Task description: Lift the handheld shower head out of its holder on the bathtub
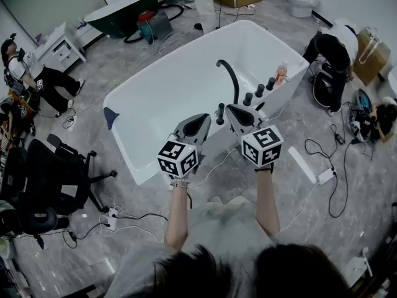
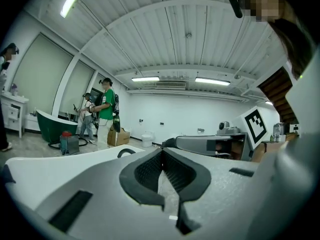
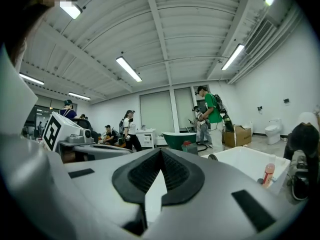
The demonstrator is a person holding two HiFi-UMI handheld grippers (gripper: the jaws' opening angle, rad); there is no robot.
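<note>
The white bathtub (image 1: 155, 110) lies in the middle of the head view. On its near rim stand a curved black spout (image 1: 229, 76), three black knobs (image 1: 259, 90) and a short black upright handle, the handheld shower head (image 1: 220, 113). My left gripper (image 1: 201, 117) is just left of that handle and my right gripper (image 1: 232, 108) just right of it. Both are shut with nothing between the jaws and neither touches the handle. The left gripper view (image 2: 161, 151) shows the spout (image 2: 126, 152) ahead. The right gripper view (image 3: 160, 151) shows the tub (image 3: 245, 161).
An orange bottle (image 1: 281, 74) stands on the rim's far right end. A person (image 1: 335, 48) bends over bags at the right, and another (image 1: 37, 73) sits at the left. Black office chairs (image 1: 49, 172), cables and a power strip (image 1: 325, 176) lie on the floor. A dark green tub (image 1: 118, 11) stands behind.
</note>
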